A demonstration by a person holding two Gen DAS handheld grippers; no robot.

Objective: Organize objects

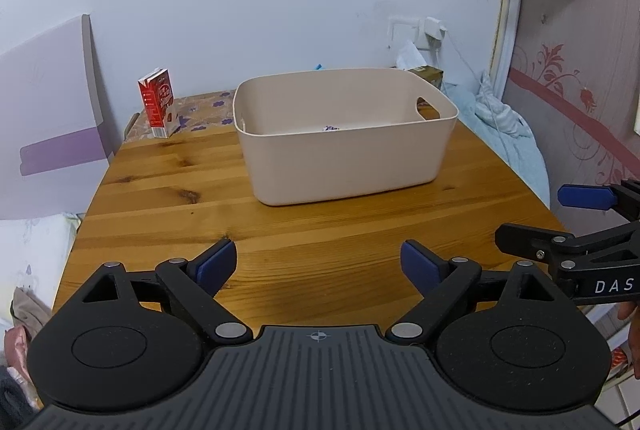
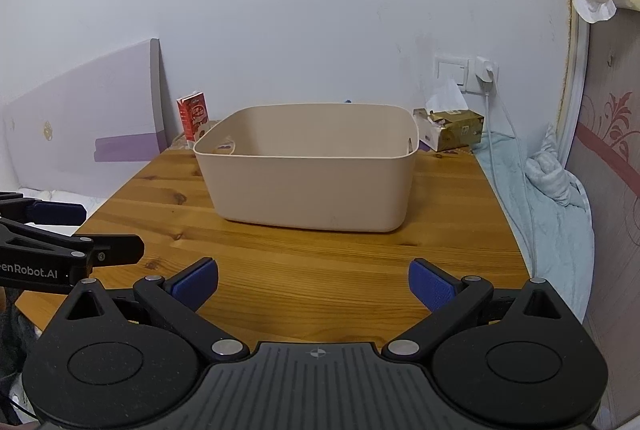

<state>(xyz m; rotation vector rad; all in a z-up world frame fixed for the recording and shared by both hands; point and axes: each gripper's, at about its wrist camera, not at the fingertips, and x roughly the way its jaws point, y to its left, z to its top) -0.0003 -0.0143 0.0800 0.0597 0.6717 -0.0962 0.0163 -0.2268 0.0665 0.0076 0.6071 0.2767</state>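
Note:
A beige plastic bin (image 1: 352, 154) with handle cutouts stands on the wooden table (image 1: 168, 190); a small white and purple item (image 1: 330, 128) lies inside it. A red milk carton (image 1: 158, 102) stands upright at the table's far left corner. My left gripper (image 1: 318, 264) is open and empty, above the table's near part, short of the bin. My right gripper (image 2: 314, 284) is open and empty too, in front of the bin (image 2: 308, 186). The carton (image 2: 195, 119) shows behind the bin's left side in the right wrist view. Each gripper shows at the edge of the other's view.
A gold tissue box (image 2: 454, 128) sits at the table's far right corner near a wall socket with a plugged charger (image 2: 486, 70). A white and purple board (image 1: 52, 102) leans on the wall at left. Light blue bedding (image 2: 548, 198) lies along the table's right edge.

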